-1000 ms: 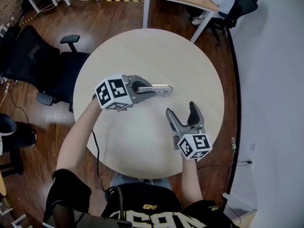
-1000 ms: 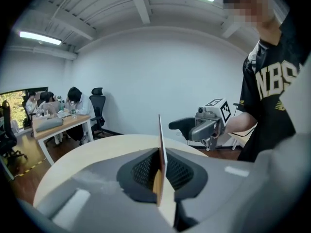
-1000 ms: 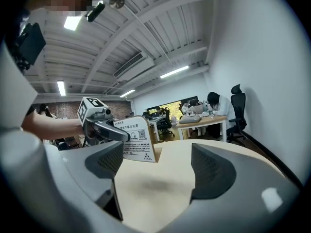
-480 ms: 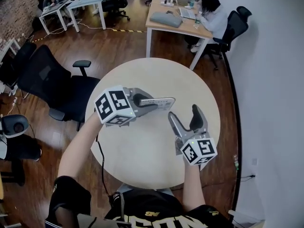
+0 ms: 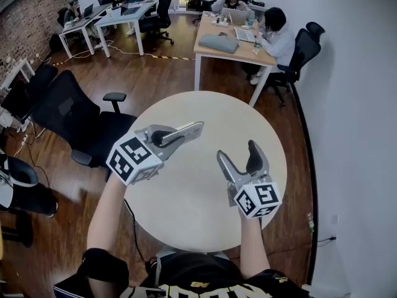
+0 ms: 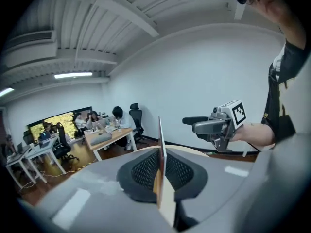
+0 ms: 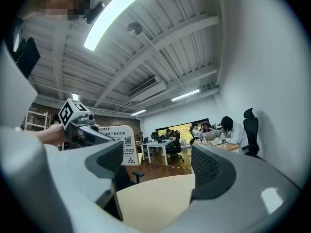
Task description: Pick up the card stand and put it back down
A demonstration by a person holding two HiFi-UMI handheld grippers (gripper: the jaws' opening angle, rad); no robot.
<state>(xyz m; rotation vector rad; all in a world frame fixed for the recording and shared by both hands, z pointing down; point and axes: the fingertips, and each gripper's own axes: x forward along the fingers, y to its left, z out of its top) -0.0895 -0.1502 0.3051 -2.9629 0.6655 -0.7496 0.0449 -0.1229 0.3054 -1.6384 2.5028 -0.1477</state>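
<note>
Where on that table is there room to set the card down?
The round table shows nothing lying on it. Widest bare stretch: its far half, beyond the card stand held by the left gripper; the strip between that and the open right gripper is free too. Crowded only off-table: black chairs at left.

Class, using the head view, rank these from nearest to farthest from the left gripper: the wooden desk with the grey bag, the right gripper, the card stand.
1. The card stand, clamped between the fingers of the left gripper.
2. The right gripper, open, to its right over the round table.
3. The wooden desk, far across the room, at the top.
</note>
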